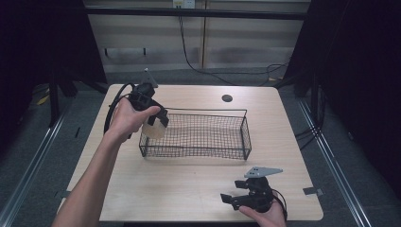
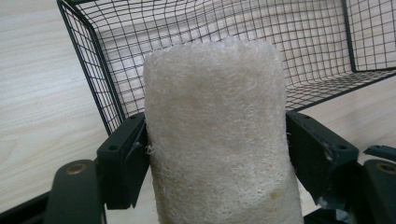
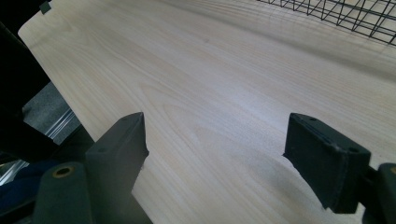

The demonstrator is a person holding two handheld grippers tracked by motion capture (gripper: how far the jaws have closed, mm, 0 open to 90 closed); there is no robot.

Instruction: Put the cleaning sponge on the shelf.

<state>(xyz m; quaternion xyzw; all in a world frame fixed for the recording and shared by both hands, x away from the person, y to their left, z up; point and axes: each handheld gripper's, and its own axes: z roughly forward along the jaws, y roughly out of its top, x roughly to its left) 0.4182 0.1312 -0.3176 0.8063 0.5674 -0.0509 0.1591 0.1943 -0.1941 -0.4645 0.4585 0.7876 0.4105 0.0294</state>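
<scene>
The left gripper (image 1: 158,124) is clamped on a pale, fibrous sponge (image 2: 217,140), holding it at the left end of the wire basket (image 1: 246,137), right at the rim and apparently just above it. If the sponge is meant for the basket, the sound move is to carry it clear over the wire wall, lower it toward the mesh floor, and only then let go, so it cannot catch on the rim. The right gripper (image 1: 232,199) rests low at the near edge of the counter (image 1: 189,189), jaws apart and holding nothing.
</scene>
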